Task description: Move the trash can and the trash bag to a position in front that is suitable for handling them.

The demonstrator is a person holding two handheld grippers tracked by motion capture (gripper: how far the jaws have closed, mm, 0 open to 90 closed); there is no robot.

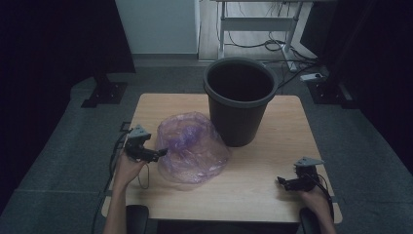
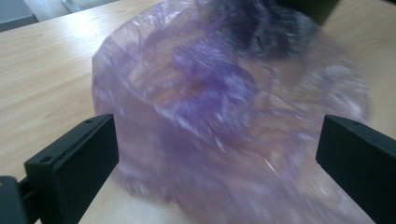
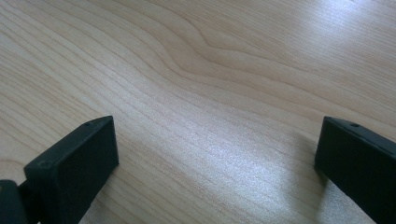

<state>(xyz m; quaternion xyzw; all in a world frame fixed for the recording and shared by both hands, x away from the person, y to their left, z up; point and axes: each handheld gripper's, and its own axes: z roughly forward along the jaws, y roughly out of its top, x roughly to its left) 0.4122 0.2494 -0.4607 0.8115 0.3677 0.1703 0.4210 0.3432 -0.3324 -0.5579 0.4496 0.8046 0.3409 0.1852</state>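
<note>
Right now the left tool [image 1: 162, 152] sits at the left edge of the crumpled purple plastic bag [image 1: 192, 147], jaws spread wide with the film bulging between them. That bag lies on the wooden surface [image 1: 253, 180], just beside the black bucket [image 1: 239, 100]. Well apart, the right tool [image 1: 281, 181] rests low over bare wood, jaws released.

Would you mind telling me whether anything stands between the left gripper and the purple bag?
Nothing visible does: the left gripper has its jaws wide open right at the purple bag, with bare table beside it.
</note>
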